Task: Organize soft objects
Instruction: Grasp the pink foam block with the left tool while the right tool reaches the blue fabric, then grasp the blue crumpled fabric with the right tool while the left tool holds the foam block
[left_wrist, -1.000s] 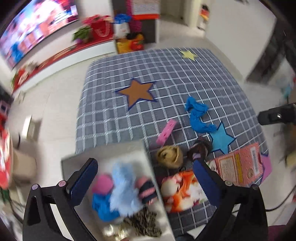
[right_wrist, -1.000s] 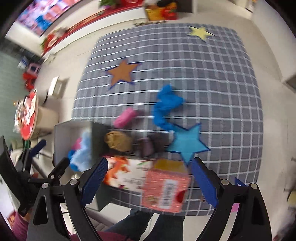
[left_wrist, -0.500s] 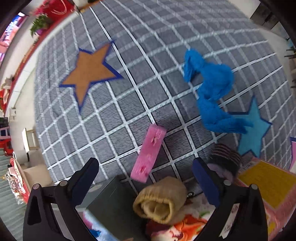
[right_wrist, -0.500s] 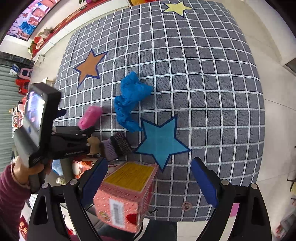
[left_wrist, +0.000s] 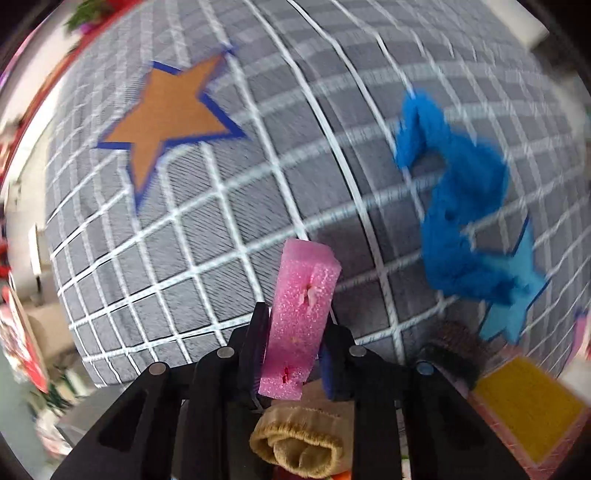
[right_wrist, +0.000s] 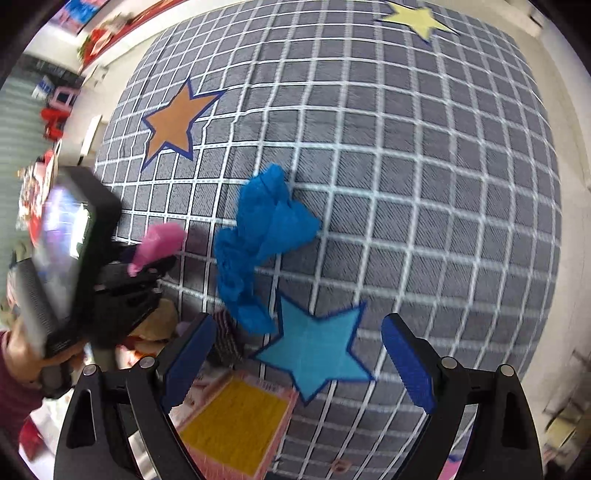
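Observation:
A pink foam block (left_wrist: 303, 321) stands between the pads of my left gripper (left_wrist: 295, 332), whose jaws are closing and press on both its sides. From the right wrist view the same gripper (right_wrist: 147, 266) points down at the mat with the pink block (right_wrist: 162, 240) in it. A crumpled blue cloth (right_wrist: 266, 236) lies on the grey checked mat (right_wrist: 406, 147). My right gripper (right_wrist: 295, 328) hangs open just below the cloth, over a light blue star (right_wrist: 314, 354), with nothing between its fingers.
A rolled tan sock (left_wrist: 299, 439) and a dark striped sock (left_wrist: 458, 347) lie by the mat's near edge. Beside them stands a pink box with a yellow top (right_wrist: 236, 421). An orange star (left_wrist: 166, 114) marks the mat farther off. A person's hand (right_wrist: 14, 354) grips the left tool.
My left gripper came down over the pink foam block and its jaws closed onto it. My right gripper sank closer to the mat, nearer the blue cloth, still open.

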